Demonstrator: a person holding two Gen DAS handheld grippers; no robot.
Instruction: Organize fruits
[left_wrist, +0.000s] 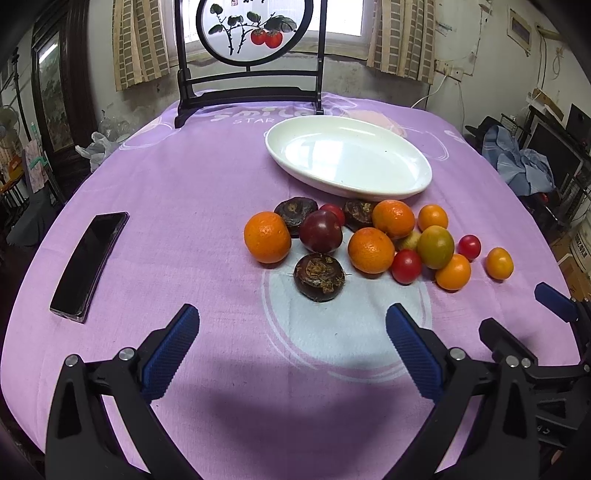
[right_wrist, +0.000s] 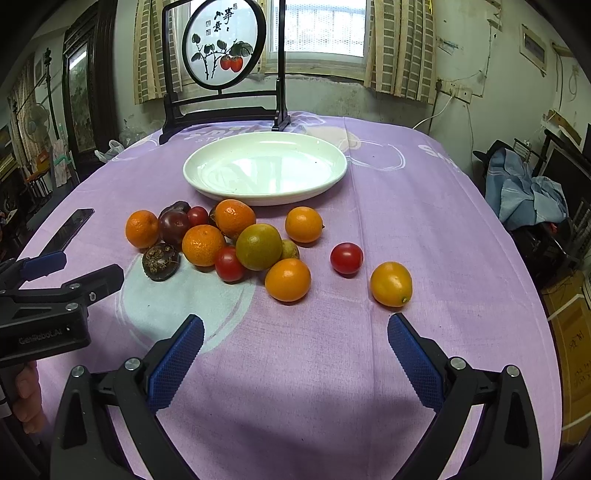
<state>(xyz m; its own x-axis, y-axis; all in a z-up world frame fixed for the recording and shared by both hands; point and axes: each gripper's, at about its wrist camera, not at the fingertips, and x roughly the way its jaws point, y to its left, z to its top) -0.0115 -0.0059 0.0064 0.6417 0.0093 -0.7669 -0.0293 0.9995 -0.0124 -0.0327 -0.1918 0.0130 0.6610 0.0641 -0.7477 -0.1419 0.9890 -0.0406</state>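
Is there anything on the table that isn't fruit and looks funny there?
Yes: a black phone lies on the purple tablecloth, left of the fruit pile, far from the empty white dish. Nothing is spilled or broken.

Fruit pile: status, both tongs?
Left tongs open, empty. Right tongs open, empty. Mixed fruit pile on purple cloth; white oval plate empty. Black phone off left, clear.

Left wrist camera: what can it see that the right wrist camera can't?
Only the left wrist view shows the whole black phone lying flat; the right shows just its tip. Only the right wrist view shows writing on the painted screen and a person's fingers. Both show the empty white plate, the fruit pile with a dark plum, and both open hand-held grippers.
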